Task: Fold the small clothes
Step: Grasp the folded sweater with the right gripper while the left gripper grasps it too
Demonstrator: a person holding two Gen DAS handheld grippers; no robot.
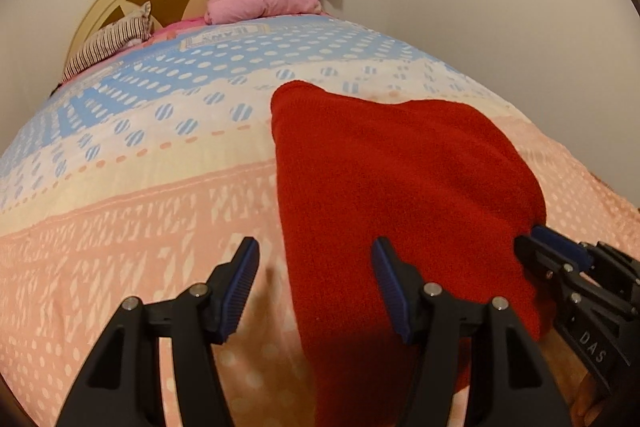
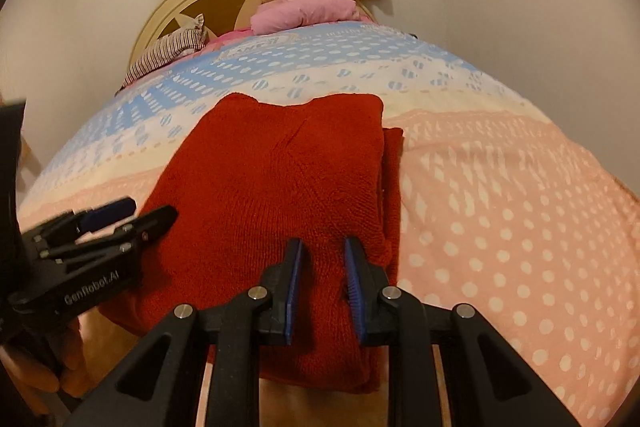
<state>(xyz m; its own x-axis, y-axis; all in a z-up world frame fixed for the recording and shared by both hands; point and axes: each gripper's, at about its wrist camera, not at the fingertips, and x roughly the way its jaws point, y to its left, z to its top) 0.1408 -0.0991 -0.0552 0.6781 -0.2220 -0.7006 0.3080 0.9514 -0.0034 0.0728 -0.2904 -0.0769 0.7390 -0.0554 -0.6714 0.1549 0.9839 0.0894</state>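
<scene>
The right gripper [image 2: 323, 287] has its fingers a little apart over the near hem of the red knitted sweater [image 2: 280, 195], not clamped. The left gripper [image 1: 314, 291] stands wide open, straddling the sweater's left edge on the patterned bedspread [image 1: 140, 207]. The knit looks soft, thick and limp, probably best pinched at the hem corners.

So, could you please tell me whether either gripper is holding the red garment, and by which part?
The left gripper is open and holds nothing. The right gripper straddles the red knitted garment near its near right edge, but whether it grips cannot be told.
</scene>
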